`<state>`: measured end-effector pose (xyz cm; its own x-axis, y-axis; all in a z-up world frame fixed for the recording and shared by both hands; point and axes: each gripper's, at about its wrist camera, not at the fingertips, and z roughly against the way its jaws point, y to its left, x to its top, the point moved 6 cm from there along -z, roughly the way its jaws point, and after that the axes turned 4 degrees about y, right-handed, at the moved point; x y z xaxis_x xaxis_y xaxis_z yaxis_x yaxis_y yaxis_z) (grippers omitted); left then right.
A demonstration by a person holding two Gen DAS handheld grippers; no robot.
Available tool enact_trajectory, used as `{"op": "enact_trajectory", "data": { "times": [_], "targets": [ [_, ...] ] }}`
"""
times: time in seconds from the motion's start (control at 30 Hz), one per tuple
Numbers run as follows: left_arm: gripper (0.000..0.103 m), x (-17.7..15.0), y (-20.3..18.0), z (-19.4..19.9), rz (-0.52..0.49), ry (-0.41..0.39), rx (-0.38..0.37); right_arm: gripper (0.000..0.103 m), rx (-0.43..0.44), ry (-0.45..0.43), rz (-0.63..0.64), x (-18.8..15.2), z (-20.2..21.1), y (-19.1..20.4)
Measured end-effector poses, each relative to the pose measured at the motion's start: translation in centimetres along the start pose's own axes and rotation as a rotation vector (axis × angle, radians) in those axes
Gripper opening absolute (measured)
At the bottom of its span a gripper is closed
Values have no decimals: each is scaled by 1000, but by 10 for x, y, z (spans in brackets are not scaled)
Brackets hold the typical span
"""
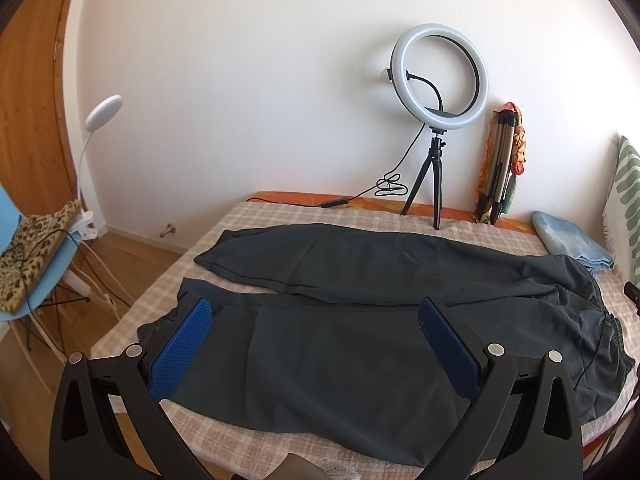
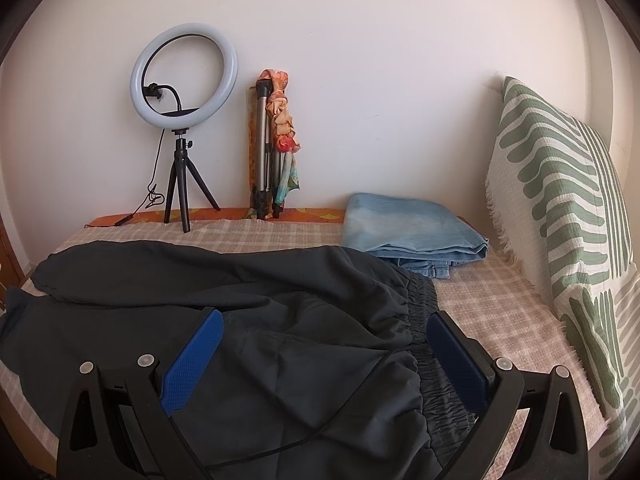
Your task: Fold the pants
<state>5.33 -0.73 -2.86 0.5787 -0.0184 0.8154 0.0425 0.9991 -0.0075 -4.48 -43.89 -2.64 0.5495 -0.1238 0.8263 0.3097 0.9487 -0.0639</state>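
Left wrist view is showing the left tongs [image 1: 316, 316] hanging spread, gripping nothing, over the near leg of the pants [image 1: 360, 344] lying on the bed [image 1: 192, 256]. Right tongs [image 2: 324, 330] are likewise gaping above the waistband [image 2: 424, 320]. Pinching one layer risks bunching; the drawstring [image 2: 352, 400] could be snagging. One pants, two legs, one folded blue cloth [image 2: 412, 228], one ring light [image 2: 184, 76].

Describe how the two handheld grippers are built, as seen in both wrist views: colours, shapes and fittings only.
The left gripper and the right gripper look alike. Each has two angular black plastic arms with triangular cut-outs and round silver pivot pins. Each arm ends in a flat, oblong blue pad with a fine dotted grip texture. No hand or sleeve is visible in either view.
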Motion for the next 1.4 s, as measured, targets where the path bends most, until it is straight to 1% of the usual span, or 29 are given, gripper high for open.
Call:
{"op": "enact_trajectory", "data": {
  "times": [0.4, 0.63, 0.8, 1.07, 1.4],
  "targets": [
    [103, -1, 2, 0, 5, -4, 6, 103, 4, 1, 3, 0, 0, 2],
    [103, -2, 5, -1, 24, 1, 3, 103, 6, 2, 18, -1, -1, 6],
    [103, -1, 5, 0, 16, -4, 18, 103, 11, 4, 23, -1, -3, 8],
    [103, -4, 3, -2, -8, 1, 26, 103, 18, 1, 33, -1, -5, 15],
    [103, -4, 7, -2, 7, -2, 11, 103, 46, -8, 56, 0, -4, 32]
  ]
}}
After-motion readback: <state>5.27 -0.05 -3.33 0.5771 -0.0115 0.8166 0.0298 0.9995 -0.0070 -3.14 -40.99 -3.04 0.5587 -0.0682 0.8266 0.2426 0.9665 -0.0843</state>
